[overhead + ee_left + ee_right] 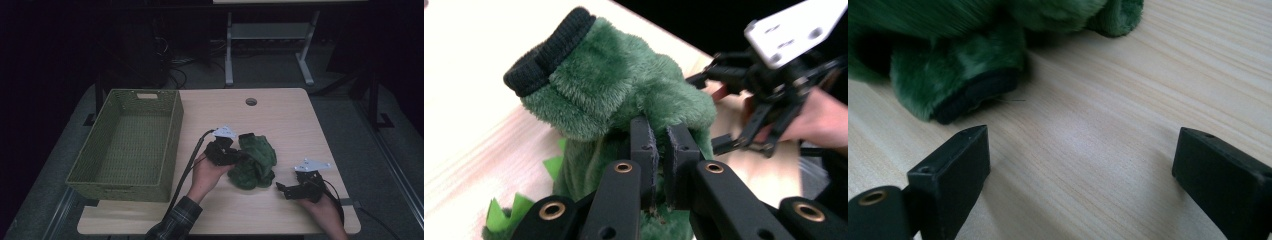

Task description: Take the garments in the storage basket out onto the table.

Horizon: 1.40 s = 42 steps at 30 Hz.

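Green plush fills the middle of the high view: a crumpled furry garment [255, 161] with black ribbed cuffs lies on the light wooden table [280, 115], a little right of centre and below the round cable hole [251, 101]. Your left gripper [231, 156] sits at the garment's left edge, its cable trailing down toward the bottom of the frame past your plaid sleeve [175, 222]. In the left gripper view, your left gripper [660, 150] has its jaws drawn almost together, with just a narrow slit between the pads, and green fur bunches around and between them; it is pinching a fold of the plush garment [619, 85], whose black cuff [549, 50] stands up at the upper left of that frame.

Your right gripper [284, 189] rests at the lower right of the high view, near the table's front edge and just apart from the garment. In the right gripper view, the right gripper [1080, 165] has its jaws spread wide with bare wood between them, holding nothing; the garment [953, 65] lies across the upper left of that frame, one dark cuff end facing the jaws.

At the left of the high view, a green woven basket [172, 135] stands beside the table's left side, well apart from the garment.
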Motion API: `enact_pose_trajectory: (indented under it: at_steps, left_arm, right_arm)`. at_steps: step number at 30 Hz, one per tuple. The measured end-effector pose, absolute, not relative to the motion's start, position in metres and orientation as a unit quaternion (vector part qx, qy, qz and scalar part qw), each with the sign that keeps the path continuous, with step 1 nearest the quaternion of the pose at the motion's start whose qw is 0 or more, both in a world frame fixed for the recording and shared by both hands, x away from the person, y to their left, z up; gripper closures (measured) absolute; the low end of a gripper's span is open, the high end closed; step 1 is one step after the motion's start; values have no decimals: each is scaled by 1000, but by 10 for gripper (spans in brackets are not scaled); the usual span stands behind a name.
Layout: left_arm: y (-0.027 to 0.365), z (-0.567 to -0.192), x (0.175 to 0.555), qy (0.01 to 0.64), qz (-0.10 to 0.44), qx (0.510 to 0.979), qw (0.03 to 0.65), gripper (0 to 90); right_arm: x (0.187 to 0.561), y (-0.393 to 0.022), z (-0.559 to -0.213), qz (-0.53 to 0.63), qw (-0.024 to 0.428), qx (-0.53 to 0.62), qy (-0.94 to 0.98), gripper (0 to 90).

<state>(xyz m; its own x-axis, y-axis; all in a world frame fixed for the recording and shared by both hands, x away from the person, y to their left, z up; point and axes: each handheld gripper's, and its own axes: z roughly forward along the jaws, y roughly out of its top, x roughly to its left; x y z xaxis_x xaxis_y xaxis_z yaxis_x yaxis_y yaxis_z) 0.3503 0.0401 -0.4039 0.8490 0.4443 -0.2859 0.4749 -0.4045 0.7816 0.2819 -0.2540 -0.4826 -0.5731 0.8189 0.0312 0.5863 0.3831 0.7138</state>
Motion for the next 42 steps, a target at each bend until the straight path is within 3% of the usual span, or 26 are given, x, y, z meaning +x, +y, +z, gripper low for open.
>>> enact_pose_trajectory:
  at_steps: [8,11,15,18,27,37,42]
  left_arm:
    - [39,-435,359,294,-13,845,448,833]
    - [39,-435,359,294,-11,845,447,755]
    - [44,-421,354,295,-3,838,460,588]
    - [48,-406,346,287,3,838,464,529]
    - [47,-400,321,257,-3,848,463,606]
    - [29,-432,302,258,-18,853,454,604]
    - [23,-448,303,265,-10,859,438,555]
  right_arm:
    - [282,-254,-483,350,166,431,815,80]
    - [282,-254,-483,350,166,432,815,80]
    - [282,-254,-483,350,166,431,815,80]
    - [282,-254,-483,350,166,432,815,80]
    - [282,-254,-483,350,166,432,815,80]
    - [282,-254,-483,350,166,432,815,80]
    - [282,-254,-483,350,166,432,815,80]
